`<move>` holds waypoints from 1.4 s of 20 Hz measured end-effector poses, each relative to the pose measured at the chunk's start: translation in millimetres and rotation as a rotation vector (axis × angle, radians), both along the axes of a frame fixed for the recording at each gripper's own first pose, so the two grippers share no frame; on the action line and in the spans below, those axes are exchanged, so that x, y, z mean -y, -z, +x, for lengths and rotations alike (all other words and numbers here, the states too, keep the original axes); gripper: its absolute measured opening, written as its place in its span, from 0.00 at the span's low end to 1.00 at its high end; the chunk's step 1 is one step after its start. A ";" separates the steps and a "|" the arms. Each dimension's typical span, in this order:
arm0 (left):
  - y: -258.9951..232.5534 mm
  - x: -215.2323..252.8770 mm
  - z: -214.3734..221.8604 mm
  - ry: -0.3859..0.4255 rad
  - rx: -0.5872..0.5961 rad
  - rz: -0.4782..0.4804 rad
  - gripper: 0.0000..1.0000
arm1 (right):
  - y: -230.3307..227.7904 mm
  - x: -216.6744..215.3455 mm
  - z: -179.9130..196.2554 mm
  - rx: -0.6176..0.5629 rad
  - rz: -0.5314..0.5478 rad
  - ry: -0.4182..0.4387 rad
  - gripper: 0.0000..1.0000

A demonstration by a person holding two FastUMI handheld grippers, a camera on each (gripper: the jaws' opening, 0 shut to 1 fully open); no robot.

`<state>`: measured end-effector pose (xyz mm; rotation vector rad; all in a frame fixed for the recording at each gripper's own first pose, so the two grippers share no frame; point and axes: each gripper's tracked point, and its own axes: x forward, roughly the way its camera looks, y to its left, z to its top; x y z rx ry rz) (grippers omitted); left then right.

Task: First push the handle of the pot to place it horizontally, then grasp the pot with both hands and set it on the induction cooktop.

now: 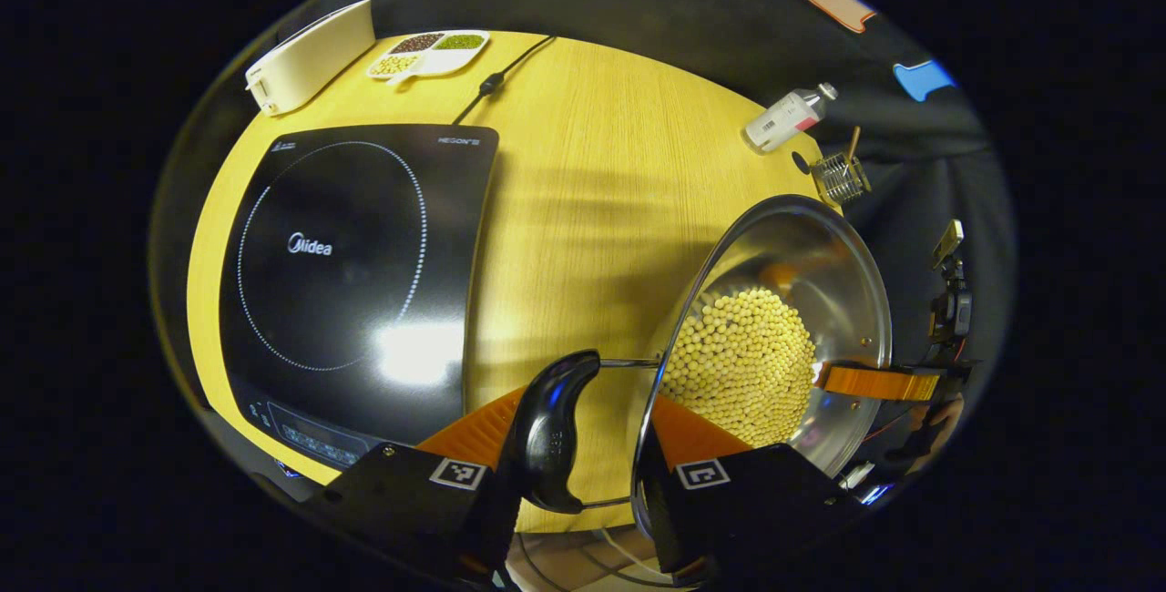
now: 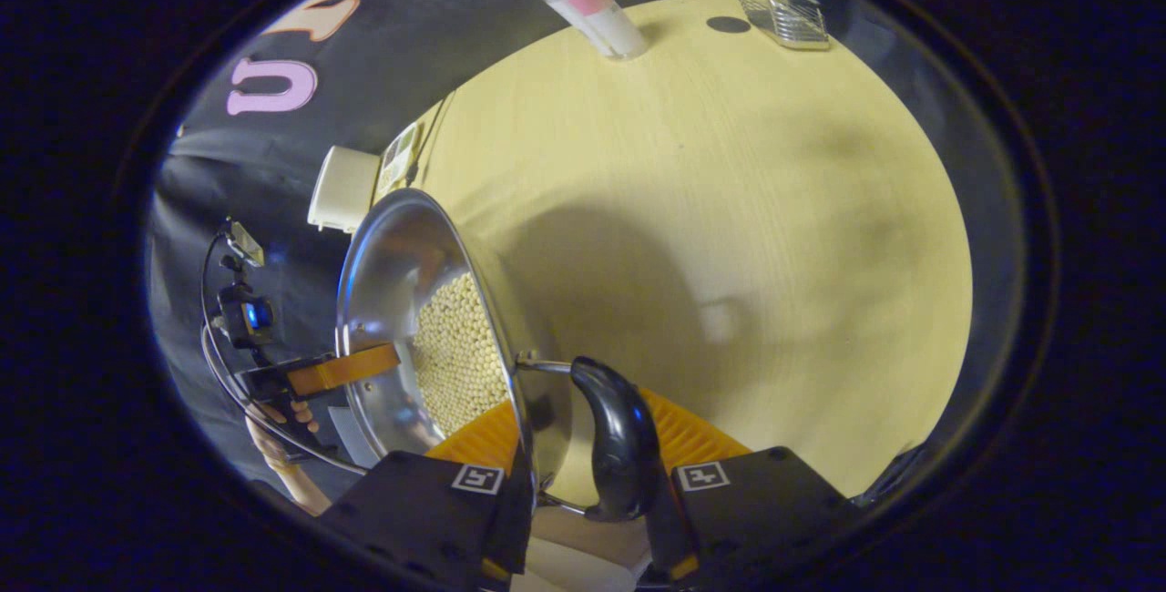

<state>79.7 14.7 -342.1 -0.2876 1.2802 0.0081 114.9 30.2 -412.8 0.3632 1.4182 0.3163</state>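
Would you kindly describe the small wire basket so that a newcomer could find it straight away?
Start from the yellow wooden table and go to its far edge, away from the black induction cooktop. There, beside a dark round hole, stands the wire basket, next to a clear bottle. It is the one see-through metal mesh item, with a thin stick poking out.

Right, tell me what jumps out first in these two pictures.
The steel pot full of pale yellow beans stands out, gripped at both black side handles, with the left gripper and the right gripper each closed over rim and handle. Left of it in the left gripper view, the black cooktop lies bare on the wooden table.
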 end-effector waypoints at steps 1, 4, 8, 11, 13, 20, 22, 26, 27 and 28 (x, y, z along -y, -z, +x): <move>-3.8 -5.1 -2.0 -0.005 0.004 0.000 0.61 | -3.0 -6.2 -3.5 0.005 -0.001 -0.002 0.48; -14.6 -24.4 -14.7 -0.018 0.014 -0.003 0.61 | -12.3 -27.9 -12.0 0.016 -0.001 -0.016 0.54; -23.1 -63.6 -24.7 -0.037 0.035 -0.012 0.61 | -20.8 -69.8 -19.5 0.044 -0.007 -0.031 0.51; -27.9 -99.7 -28.7 -0.035 0.055 -0.010 0.61 | -22.0 -108.1 -25.9 0.051 -0.012 -0.032 0.48; -29.7 -128.5 -31.3 -0.032 0.062 -0.002 0.61 | -20.0 -137.3 -28.2 0.051 -0.014 -0.029 0.48; -26.9 -216.3 -27.9 -0.025 0.077 0.030 0.61 | -3.3 -229.5 -26.0 0.060 -0.002 -0.029 0.48; -23.4 -239.0 -23.2 -0.026 0.092 0.039 0.61 | 3.1 -254.5 -17.5 0.086 -0.003 -0.039 0.54; -14.0 -275.6 -13.5 -0.037 0.100 0.046 0.62 | 17.5 -291.1 -6.0 0.090 -0.005 -0.044 0.54; -12.1 -283.3 -10.4 -0.037 0.101 0.049 0.62 | 21.6 -298.0 -1.8 0.087 -0.006 -0.044 0.54; -9.4 -289.8 -7.0 -0.033 0.104 0.052 0.61 | 22.7 -300.9 -1.2 0.087 -0.005 -0.041 0.54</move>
